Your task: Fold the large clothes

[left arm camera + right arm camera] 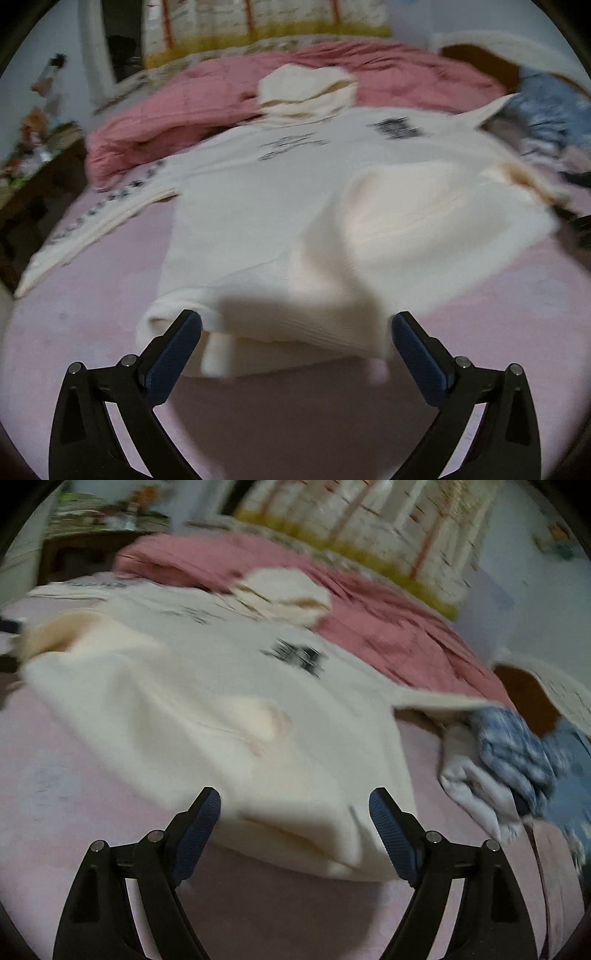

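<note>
Both the left gripper [295, 332] and the right gripper [294, 812] stood wide open and empty, the cream hoodie [295, 192] lying just ahead of their fingertips, its length running away toward the hood.

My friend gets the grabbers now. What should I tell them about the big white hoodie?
Left tool: open, holding nothing.
Right tool: open, holding nothing.
The cream-white hooded sweatshirt with black print lies flat on the pale pink bedsheet, hood toward the rumpled rose-pink quilt.
Done: one sleeve seems folded across the body.
Left: the other sleeve still lies out; fold it in, then fold the body.
</note>
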### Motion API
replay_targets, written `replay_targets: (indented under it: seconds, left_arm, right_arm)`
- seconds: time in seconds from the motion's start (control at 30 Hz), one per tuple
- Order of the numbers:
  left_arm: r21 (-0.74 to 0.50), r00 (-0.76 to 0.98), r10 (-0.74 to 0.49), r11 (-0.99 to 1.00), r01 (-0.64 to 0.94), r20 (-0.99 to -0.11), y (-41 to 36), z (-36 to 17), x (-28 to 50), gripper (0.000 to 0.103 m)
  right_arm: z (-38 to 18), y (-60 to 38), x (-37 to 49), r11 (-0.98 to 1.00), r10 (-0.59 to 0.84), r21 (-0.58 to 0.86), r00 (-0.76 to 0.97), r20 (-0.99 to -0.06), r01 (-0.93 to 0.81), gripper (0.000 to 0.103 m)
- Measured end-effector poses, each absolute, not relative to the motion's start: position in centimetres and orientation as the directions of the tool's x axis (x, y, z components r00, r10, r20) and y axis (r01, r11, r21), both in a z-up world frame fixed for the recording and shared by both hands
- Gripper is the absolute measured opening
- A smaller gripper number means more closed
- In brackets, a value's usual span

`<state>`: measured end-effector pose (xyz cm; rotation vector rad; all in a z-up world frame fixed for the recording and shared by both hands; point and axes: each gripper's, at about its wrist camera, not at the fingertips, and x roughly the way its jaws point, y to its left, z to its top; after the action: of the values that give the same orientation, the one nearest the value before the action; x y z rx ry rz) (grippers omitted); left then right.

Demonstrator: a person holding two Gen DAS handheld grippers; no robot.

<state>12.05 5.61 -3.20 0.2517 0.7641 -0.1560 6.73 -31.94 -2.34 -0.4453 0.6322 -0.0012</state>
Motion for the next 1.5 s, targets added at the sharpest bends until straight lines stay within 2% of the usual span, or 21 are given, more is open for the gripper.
replay_targets:
  seconds: [0.1,0.17,0.3,0.43,0.5,0.63,0.8,0.9,0.97,1.0,1.03,1.1,1.3,1.33,1.37,1.4,1.43,1.47,1.5]
  left_arm:
    - [0.135,0.714,-0.022,0.977,0.163,-0.7,7.2,-3.0,13.5,0.102]
    - [0.132,0.748,0.019,0.987,0.092,-0.664,8.6,-2.3,14.0,0.102]
    - [0.116,0.823,0.09,0.993,-0.029,-0.561,11.4,0.0,14.2,0.102]
    - [0.086,0.858,0.03,0.996,0.016,-0.513,12.8,1.1,13.6,0.102]
    - [0.09,0.846,0.047,0.996,0.001,-0.53,13.2,0.8,13.8,0.103]
    - [0.017,0.831,0.007,1.0,0.003,-0.556,13.8,0.8,14.8,0.103]
    - [0.059,0.814,0.093,0.996,-0.072,-0.573,14.2,0.2,18.3,0.103]
    - [0.02,0.831,0.048,0.999,-0.044,-0.554,14.3,0.3,17.7,0.103]
    - [0.037,0.854,0.02,0.999,-0.001,-0.519,13.7,0.8,16.8,0.103]
    - [0.045,0.86,0.01,0.999,0.015,-0.511,13.4,1.0,16.6,0.103]
    - [0.047,0.859,-0.006,0.998,0.035,-0.511,13.2,1.0,16.4,0.103]
    - [0.03,0.839,-0.036,0.998,0.062,-0.543,13.0,0.8,16.7,0.103]
    - [-0.107,0.747,-0.178,0.984,0.142,-0.641,12.9,-1.3,18.3,0.102]
    - [-0.121,0.725,-0.192,0.981,0.15,-0.661,12.9,-1.9,18.6,0.09]
    - [-0.123,0.694,-0.198,0.98,0.157,-0.692,12.7,-2.6,19.1,0.06]
    - [-0.115,0.666,-0.19,0.981,0.155,-0.721,12.4,-3.2,19.4,0.046]
    - [-0.096,0.661,-0.162,0.986,0.135,-0.733,12.4,-3.5,19.5,0.027]
    - [-0.08,0.666,-0.133,0.991,0.11,-0.734,12.4,-3.6,19.5,0.012]
    - [-0.079,0.674,-0.127,0.992,0.1,-0.728,12.4,-3.5,19.3,0.007]
  right_arm:
    - [-1.6,-33.9,7.3,0.903,-0.257,-0.429,0.834,-0.488,0.027,0.084]
    - [-0.7,-35.6,7.5,0.89,-0.35,-0.427,0.838,-0.419,0.158,0.084]
    - [0.0,-38.8,7.6,0.907,-0.385,-0.339,0.824,-0.417,0.252,0.084]
    - [0.3,-39.8,7.6,0.93,-0.342,-0.286,0.831,-0.438,0.232,0.084]
    - [0.3,-40.0,7.5,0.939,-0.314,-0.272,0.842,-0.44,0.208,0.084]
    - [-0.3,-40.0,8.1,0.956,-0.255,-0.252,0.846,-0.468,0.149,0.084]
    - [-1.7,-39.9,10.2,0.934,-0.332,-0.299,0.781,-0.529,0.195,0.084]
    - [-2.0,-40.8,10.5,0.94,-0.328,-0.269,0.768,-0.55,0.208,0.083]
    - [-1.9,-41.5,10.4,0.945,-0.321,-0.242,0.768,-0.554,0.221,0.081]
    - [-1.9,-41.9,10.4,0.948,-0.315,-0.227,0.768,-0.558,0.225,0.077]
    - [-1.9,-42.2,10.5,0.951,-0.306,-0.21,0.766,-0.565,0.225,0.067]
    - [-2.1,-42.7,10.7,0.964,-0.265,-0.176,0.767,-0.584,0.199,0.057]
    - [-1.3,-42.7,9.3,0.997,-0.08,-0.057,0.837,-0.541,0.059,0.056]
    - [-1.3,-42.6,9.3,0.999,-0.045,-0.041,0.841,-0.54,0.026,0.056]
    - [-1.3,-42.4,9.3,0.999,-0.03,-0.039,0.841,-0.541,0.01,0.057]
    - [-1.5,-42.2,9.6,0.998,-0.055,-0.059,0.831,-0.553,0.027,0.057]
    - [-1.7,-42.0,10.0,0.996,-0.081,-0.078,0.82,-0.566,0.045,0.057]
    - [-2.2,-41.9,10.7,0.992,-0.119,-0.102,0.796,-0.594,0.072,0.057]
    - [-2.6,-42.0,11.2,0.988,-0.15,-0.119,0.772,-0.618,0.097,0.056]
